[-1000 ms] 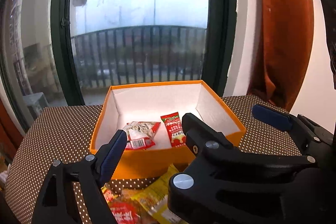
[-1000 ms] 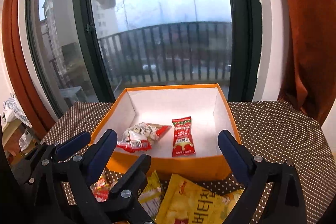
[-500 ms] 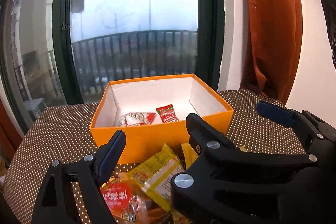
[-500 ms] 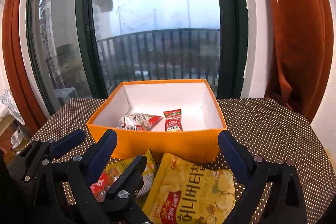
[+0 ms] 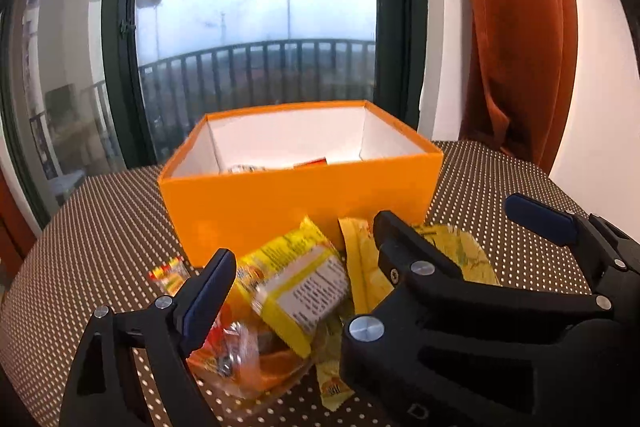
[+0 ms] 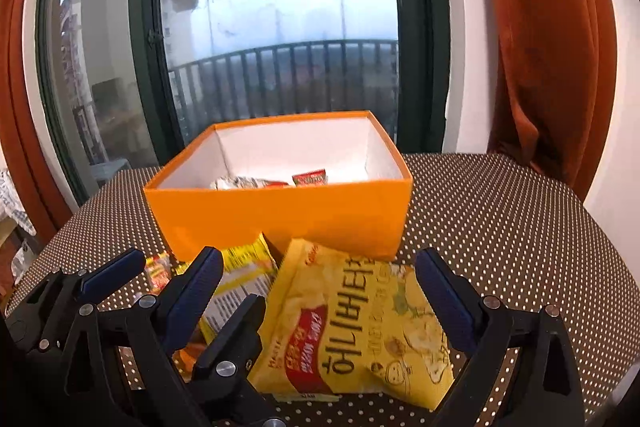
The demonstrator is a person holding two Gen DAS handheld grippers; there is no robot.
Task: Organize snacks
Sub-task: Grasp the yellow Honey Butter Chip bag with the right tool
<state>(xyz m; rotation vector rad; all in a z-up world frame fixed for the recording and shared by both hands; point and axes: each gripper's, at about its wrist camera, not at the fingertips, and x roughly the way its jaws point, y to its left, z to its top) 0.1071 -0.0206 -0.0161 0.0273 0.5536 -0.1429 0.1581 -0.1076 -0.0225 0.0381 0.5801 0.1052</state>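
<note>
An orange box (image 5: 304, 199) (image 6: 280, 215) stands on the dotted table, with two small packets inside (image 6: 272, 181). In front of it lie loose snacks: a yellow packet with a label (image 5: 296, 279), a clear orange-red bag (image 5: 236, 359), a small red-yellow packet (image 5: 170, 273) and a big yellow chips bag (image 6: 360, 323). My left gripper (image 5: 296, 259) is open and empty, low over the yellow packet. My right gripper (image 6: 320, 279) is open and empty, straddling the chips bag. Each gripper shows in the other's view.
The brown dotted table (image 6: 500, 227) reaches to a large window (image 5: 256, 27) with a dark frame behind the box. An orange curtain (image 6: 552, 47) hangs at the right, beside a white wall. Bare tablecloth lies right and left of the box.
Both grippers have pulled back from over the box and dropped low to the snacks in front of it. The box contents are now mostly hidden by its front wall.
</note>
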